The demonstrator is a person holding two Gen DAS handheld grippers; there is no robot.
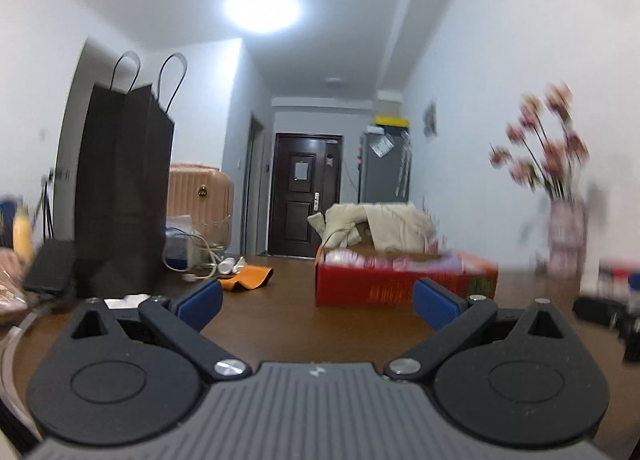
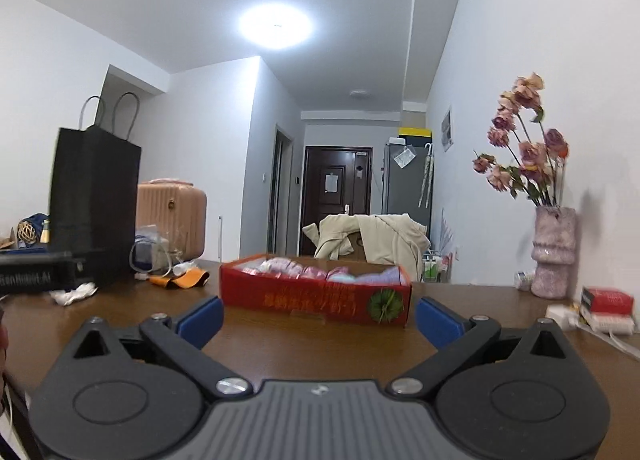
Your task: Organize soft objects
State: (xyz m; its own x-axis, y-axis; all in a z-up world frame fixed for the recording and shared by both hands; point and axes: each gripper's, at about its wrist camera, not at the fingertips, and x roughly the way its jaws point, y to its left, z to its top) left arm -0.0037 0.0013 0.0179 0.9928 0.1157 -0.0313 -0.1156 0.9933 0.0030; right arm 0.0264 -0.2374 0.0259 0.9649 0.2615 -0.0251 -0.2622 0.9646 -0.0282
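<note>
A red cardboard box (image 2: 316,296) lies on the brown table (image 2: 280,340) and holds several rolled soft items in pink and lilac (image 2: 320,272). It also shows in the left wrist view (image 1: 400,284), blurred. My right gripper (image 2: 319,318) is open and empty, low over the table just in front of the box. My left gripper (image 1: 318,300) is open and empty, also facing the box from a short distance. An orange cloth (image 1: 248,278) lies loose on the table left of the box; it also shows in the right wrist view (image 2: 180,278).
A tall black paper bag (image 2: 94,208) stands at the left. A white crumpled item (image 2: 76,294) lies by it. A vase of dried flowers (image 2: 554,252) stands at the right by the wall, with a red and white box (image 2: 606,306). A beige coat (image 2: 372,240) hangs behind the table.
</note>
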